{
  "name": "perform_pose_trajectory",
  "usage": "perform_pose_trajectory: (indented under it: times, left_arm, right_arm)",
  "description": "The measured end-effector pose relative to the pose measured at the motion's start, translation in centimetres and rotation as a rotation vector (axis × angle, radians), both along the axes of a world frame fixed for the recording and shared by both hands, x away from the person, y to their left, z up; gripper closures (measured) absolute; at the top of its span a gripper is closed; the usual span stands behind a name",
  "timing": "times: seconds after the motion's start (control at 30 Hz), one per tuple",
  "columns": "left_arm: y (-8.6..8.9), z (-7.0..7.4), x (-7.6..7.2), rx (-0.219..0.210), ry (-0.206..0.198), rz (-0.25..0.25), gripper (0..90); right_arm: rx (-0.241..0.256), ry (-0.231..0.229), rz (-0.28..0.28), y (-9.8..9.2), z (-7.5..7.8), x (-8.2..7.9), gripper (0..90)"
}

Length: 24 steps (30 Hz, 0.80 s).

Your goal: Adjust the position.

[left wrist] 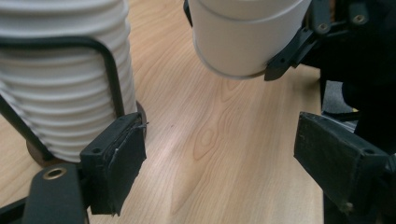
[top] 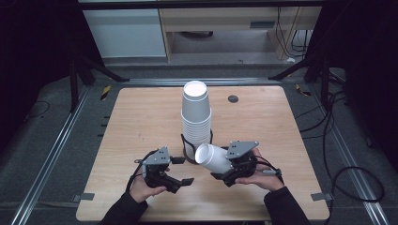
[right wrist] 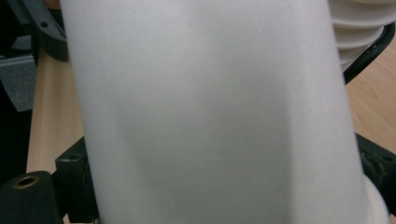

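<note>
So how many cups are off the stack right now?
1. A single white cup lies tilted in the right tool, beside the cup stack standing in its black wire holder. The left tool is open, holding nothing.

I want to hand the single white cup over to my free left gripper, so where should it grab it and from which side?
Take the loose cup by its bare side wall near the end pointing up-left, coming from the left. It lies tilted, and the right gripper clamps its other end. The left gripper is open; its fingers could straddle it.
</note>
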<state>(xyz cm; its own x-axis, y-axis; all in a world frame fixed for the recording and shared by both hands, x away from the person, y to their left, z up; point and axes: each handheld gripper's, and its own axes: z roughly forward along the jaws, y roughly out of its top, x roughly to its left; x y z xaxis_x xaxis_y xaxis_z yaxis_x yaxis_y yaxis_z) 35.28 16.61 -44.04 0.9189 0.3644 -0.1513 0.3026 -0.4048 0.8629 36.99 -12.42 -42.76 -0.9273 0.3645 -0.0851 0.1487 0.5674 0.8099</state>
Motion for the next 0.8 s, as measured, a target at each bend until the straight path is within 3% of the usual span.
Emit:
perform_pose_trajectory:
  times: [0.03, 0.43, 0.8]
  left_arm:
    - [-0.1, -0.2, 0.1, 0.008, 0.003, 0.000, 16.6]
    - [-0.8, -0.5, 0.2, 0.033, 0.009, -0.011, 16.8]
    - [-2.0, -0.2, 0.4, 0.036, 0.011, -0.018, 16.5]
  right_arm:
    - [-0.032, -0.005, 0.007, 0.3, -0.1, 0.2, 9.3]
    - [-0.167, -0.035, 0.016, 2.2, -1.3, 0.2, 9.3]
    - [-0.235, -0.049, 0.031, 3.2, -2.0, -0.1, 9.2]
